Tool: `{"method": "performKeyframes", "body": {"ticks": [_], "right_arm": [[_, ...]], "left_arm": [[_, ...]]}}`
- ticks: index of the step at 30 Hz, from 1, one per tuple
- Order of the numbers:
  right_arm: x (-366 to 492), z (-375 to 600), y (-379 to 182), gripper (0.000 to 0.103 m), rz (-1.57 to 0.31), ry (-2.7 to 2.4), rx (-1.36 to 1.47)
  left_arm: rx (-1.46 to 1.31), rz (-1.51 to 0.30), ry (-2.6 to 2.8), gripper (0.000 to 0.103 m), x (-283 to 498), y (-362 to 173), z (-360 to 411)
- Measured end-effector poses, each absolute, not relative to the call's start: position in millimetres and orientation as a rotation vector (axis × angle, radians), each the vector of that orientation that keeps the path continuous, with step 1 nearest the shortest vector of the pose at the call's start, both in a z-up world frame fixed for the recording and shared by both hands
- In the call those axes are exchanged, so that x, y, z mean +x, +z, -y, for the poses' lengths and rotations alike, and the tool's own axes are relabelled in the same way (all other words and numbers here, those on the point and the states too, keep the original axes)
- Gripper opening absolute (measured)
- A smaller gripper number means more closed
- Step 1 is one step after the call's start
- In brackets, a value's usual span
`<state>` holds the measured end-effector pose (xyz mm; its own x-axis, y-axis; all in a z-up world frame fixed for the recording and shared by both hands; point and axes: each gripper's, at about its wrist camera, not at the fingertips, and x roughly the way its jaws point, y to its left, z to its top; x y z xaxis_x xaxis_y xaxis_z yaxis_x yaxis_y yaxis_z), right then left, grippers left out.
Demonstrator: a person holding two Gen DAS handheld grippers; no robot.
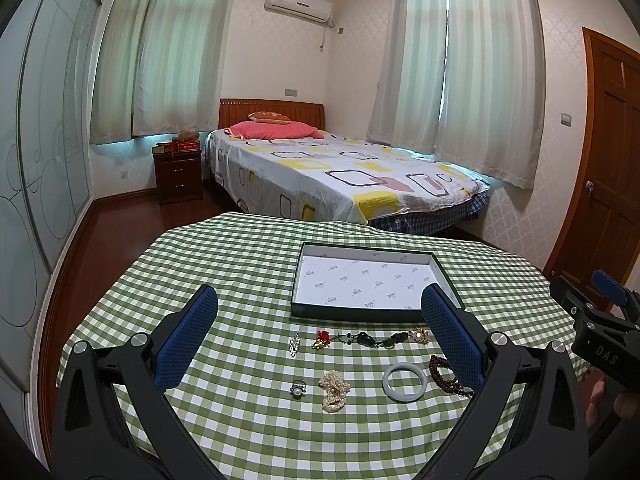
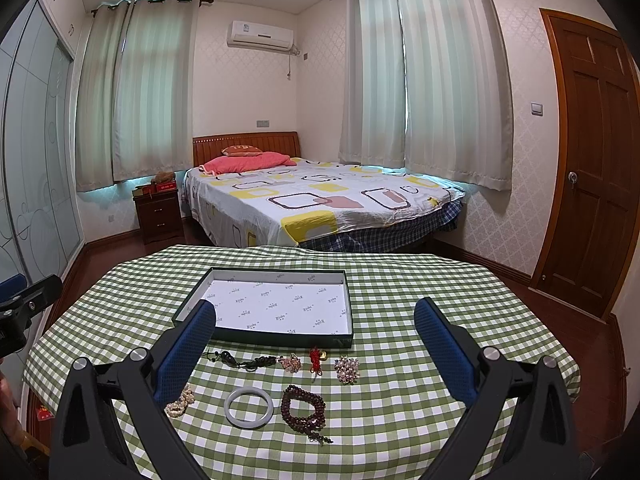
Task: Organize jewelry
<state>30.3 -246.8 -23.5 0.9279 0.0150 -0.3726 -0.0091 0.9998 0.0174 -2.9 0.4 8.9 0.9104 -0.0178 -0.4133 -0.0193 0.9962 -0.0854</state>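
Jewelry lay in two rows across the counter (image 2: pixel 400 300) before the empty box (image 2: pixel 276 336); right hand-held gripper (image 2: pixel 314 312), spread, framed jade bangle (image 2: pixel 249 406) nearest; left hand-held gripper (image 1: pixel 320 304) likewise spread.

A green-checked table (image 2: pixel 420 300) carries an empty tray (image 2: pixel 348 304), a white bangle (image 2: pixel 249 407), beads (image 2: pixel 304 412) and pearls (image 1: pixel 334 390)

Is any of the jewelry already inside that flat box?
No, the box shows only its printed paper lining, and the white bangle and other pieces lie on the checked cloth.
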Motion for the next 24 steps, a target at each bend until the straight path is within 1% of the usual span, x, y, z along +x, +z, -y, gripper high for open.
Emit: {"method": "performKeyframes", "body": {"ticks": [12, 20, 24], "right_arm": [[38, 250, -33, 0.097, -0.388, 0.011, 0.023], [58, 256, -69, 0.097, -0.408, 0.001, -0.008], [74, 259, -96, 0.097, -0.460, 0.002, -0.008]], "left_arm": [[-0.089, -0.470, -0.016, 0.099, 10, -11, -3], [-0.096, -0.547, -0.025, 0.099, 36, -54, -7], [-0.121, -0.619, -0.014, 0.099, 52, -83, -11]]}}
